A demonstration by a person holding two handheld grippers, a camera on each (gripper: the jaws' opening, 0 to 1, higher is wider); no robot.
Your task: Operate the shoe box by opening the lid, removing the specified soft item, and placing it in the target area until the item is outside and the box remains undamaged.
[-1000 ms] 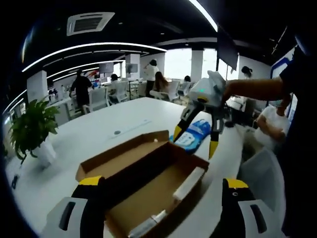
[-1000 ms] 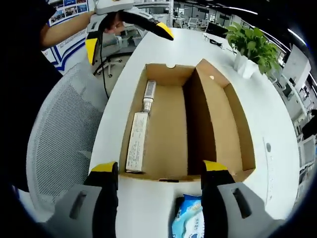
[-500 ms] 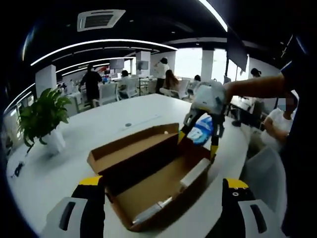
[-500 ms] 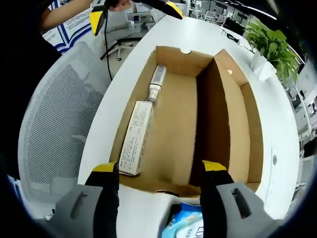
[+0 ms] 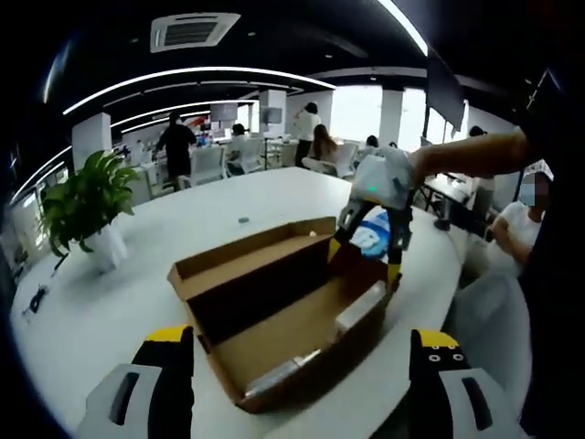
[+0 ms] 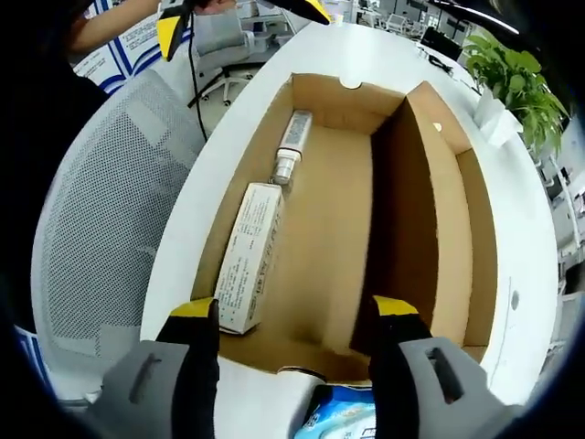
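The shoe box (image 6: 347, 219) is seen open on the white surface (image 5: 110, 311), the blue soft pack (image 6: 343, 422) lies outside by its end, and both grippers' jaws are spread wide, empty.

Compared with one second ago, the right gripper (image 5: 366, 259) has come closer to the shoe box (image 5: 274, 320). In the left gripper view it hung above the table beyond the box before; now its yellow tips reach the far end wall of the box. The blue wipes pack (image 5: 373, 240) lay well apart from the box then, and now it shows between the jaws, just behind that wall. I cannot tell if the jaws touch it.

In the right gripper view the box has grown larger and the blue pack (image 6: 343, 422) has slid lower, but here the camera moved. The left gripper (image 6: 238, 11) now sits higher in this view.
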